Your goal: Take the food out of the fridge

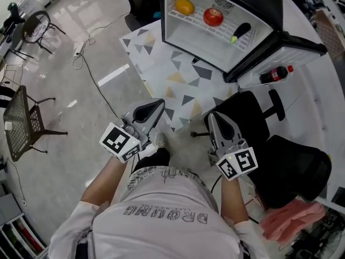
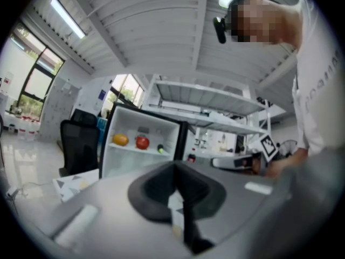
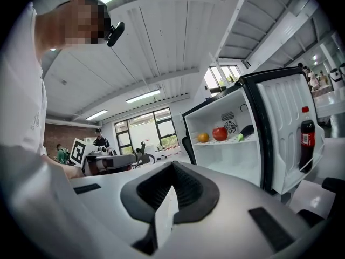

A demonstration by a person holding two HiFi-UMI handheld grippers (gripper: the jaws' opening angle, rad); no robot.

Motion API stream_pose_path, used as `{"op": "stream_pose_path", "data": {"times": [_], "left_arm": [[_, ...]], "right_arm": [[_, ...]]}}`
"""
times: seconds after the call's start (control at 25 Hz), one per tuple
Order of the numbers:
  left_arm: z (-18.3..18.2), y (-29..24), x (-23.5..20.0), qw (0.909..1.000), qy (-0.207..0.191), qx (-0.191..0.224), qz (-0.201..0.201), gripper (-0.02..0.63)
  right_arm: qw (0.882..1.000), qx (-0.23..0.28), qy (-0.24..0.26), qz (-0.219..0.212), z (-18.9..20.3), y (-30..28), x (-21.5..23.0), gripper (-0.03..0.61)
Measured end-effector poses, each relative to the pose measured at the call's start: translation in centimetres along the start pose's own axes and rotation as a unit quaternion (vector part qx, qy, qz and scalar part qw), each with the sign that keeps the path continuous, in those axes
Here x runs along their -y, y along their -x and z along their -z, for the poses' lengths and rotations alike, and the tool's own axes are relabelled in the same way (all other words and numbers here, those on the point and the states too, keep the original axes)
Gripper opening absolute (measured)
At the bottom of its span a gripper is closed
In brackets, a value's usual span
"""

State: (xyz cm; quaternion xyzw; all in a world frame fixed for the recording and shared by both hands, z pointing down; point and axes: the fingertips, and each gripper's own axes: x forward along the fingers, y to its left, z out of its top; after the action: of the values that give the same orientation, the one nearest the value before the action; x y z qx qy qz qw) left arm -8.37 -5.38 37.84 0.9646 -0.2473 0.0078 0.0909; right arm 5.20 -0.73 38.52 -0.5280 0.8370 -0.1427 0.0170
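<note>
— What are the tools doing?

— Both are clenched and empty. The left tool [image 1: 155, 106] has its jaws pressed flat together, and so does the right tool [image 1: 214, 117]. They're held level in front of the person, side by side.

— And the food?

— It's inside the open fridge [image 1: 200, 39], straight ahead of both tools and well apart from them. Three pieces sit in a row on the wire shelf [image 1: 197, 21]: an orange [image 1: 185, 6] on the left, a red fruit [image 1: 213, 16] in the middle (apple or tomato, I can't tell from here) and an aubergine [image 1: 241, 32] on the right.

— Which hand is closer?

— I'd say the left tool lines up with the orange and the right with the aubergine, on the door side. The aubergine lies slantwise, with its green stem end toward the front of the shelf, so a grip across its middle looks the better bet.

— Is anything in the way?

— Nothing between the tools and the shelf, only the patterned mat [image 1: 178, 80] on the floor. A black office chair [image 1: 253, 117] stands just beside the right tool, and the swung-out door [image 1: 302, 45], with a cola bottle [image 1: 276, 74] in it, crowds that side. The right hand has less room.
</note>
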Motion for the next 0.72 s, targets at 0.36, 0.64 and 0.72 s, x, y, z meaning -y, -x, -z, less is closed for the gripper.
{"op": "stream_pose_path", "data": {"times": [0.36, 0.64, 0.72], "left_arm": [[-1.5, -0.8, -5.5, 0.9997, -0.002, -0.001, 0.025, 0.006], [-2.6, -2.4, -7.3, 0.9992, -0.007, 0.007, 0.038, 0.006], [-2.9, -3.1, -7.5, 0.9991, -0.010, 0.008, 0.042, 0.006]], "right_arm": [[1.000, 0.000, 0.006, 0.014, -1.3, -5.7, -0.6, -0.003], [1.000, 0.001, 0.012, 0.020, -2.2, -7.7, -0.3, -0.003], [1.000, 0.003, 0.011, 0.023, -2.4, -7.9, 0.1, -0.003]]}}
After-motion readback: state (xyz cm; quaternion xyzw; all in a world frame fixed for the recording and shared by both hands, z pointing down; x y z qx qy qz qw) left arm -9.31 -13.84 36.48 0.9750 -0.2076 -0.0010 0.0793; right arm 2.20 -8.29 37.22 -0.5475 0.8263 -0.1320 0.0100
